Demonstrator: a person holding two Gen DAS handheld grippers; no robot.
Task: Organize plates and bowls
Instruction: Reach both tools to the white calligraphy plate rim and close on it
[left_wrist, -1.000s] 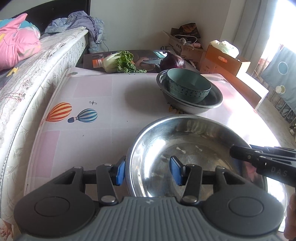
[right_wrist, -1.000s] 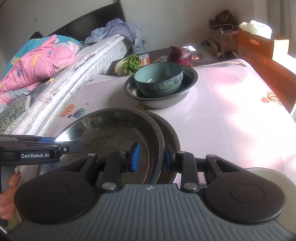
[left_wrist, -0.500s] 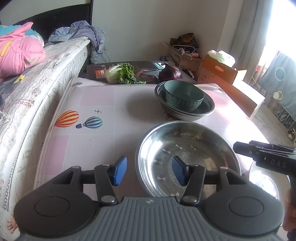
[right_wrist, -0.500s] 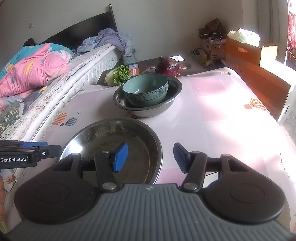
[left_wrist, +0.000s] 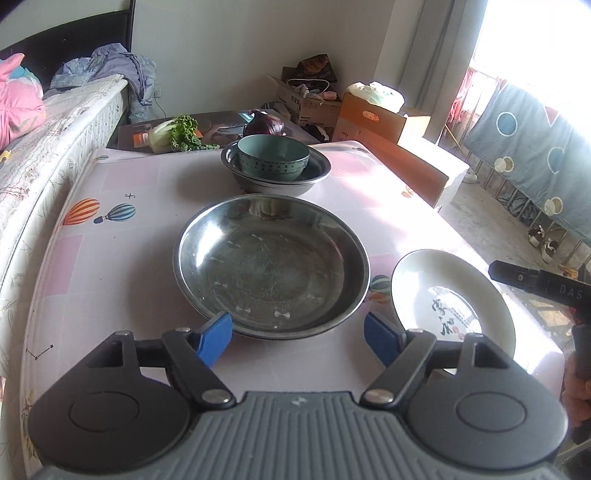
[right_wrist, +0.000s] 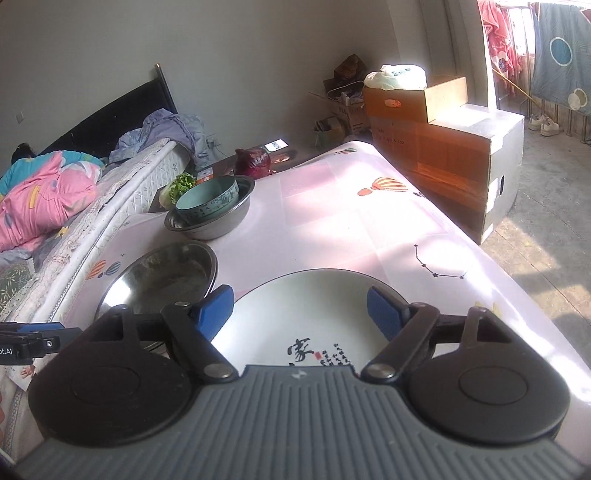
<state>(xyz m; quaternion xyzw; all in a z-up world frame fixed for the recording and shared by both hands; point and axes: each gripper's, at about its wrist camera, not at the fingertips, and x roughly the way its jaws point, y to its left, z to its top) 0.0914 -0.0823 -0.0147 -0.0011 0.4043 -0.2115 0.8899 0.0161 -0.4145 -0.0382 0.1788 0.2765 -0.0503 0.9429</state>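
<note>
A wide steel bowl (left_wrist: 271, 266) sits on the table just ahead of my open, empty left gripper (left_wrist: 298, 338); it also shows in the right wrist view (right_wrist: 162, 280). A white plate with black calligraphy (left_wrist: 452, 301) lies to its right. My right gripper (right_wrist: 300, 308) is open and empty above that plate (right_wrist: 306, 314). Farther back a teal ceramic bowl (left_wrist: 273, 157) stands inside another steel bowl (left_wrist: 317, 171); both show in the right wrist view, the teal bowl (right_wrist: 207, 199) within the steel one (right_wrist: 221, 227).
The table (left_wrist: 122, 240) has a pink cloth with balloon prints. A bed (left_wrist: 33, 147) runs along its left side. A cabbage (left_wrist: 173, 134) and a red onion (left_wrist: 264, 125) lie behind the table. Cardboard boxes (right_wrist: 454, 162) stand to the right.
Both grippers let go of the steel bowl's rim, opened wide and pulled back. The right gripper swung right over the white plate.
</note>
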